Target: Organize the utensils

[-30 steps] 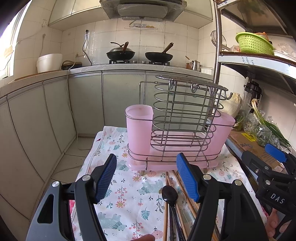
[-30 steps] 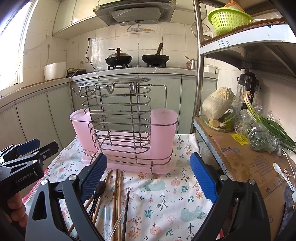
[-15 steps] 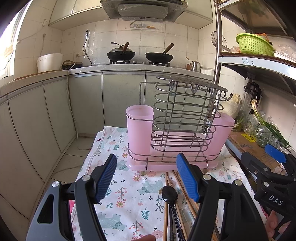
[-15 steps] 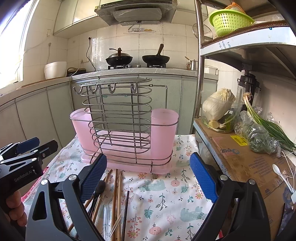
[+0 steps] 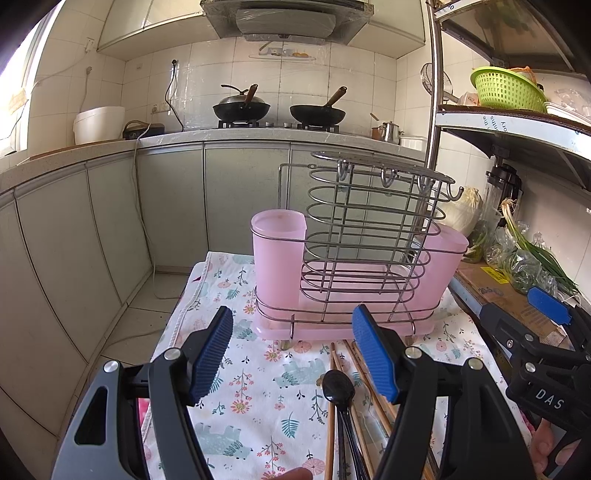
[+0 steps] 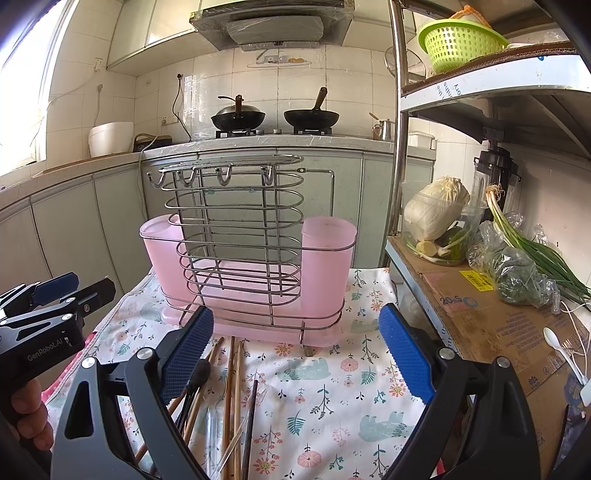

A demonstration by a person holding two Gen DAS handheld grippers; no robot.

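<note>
Left wrist — I'm holding my left gripper [image 5: 291,350] agape above black spoon [image 5: 338,386] and chopsticks [image 5: 330,417] | Right wrist — my right gripper [image 6: 295,354] is gaping (empty), facing pink utensil rack [image 6: 247,266] on floral cloth [image 6: 332,398]

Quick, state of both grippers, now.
Left gripper: open, holding nothing.
Right gripper: open, holding nothing.

White tiled wall [image 5: 140,85] ahead, past the jaws, with grey-green cabinets [image 5: 170,199] curving round to the left. Two woks [image 6: 238,118] sit on the stove under a hood [image 5: 284,18]. Daylight pours from a window [image 6: 22,92] (far left). Metal shelving [image 6: 495,99] stands right.
</note>
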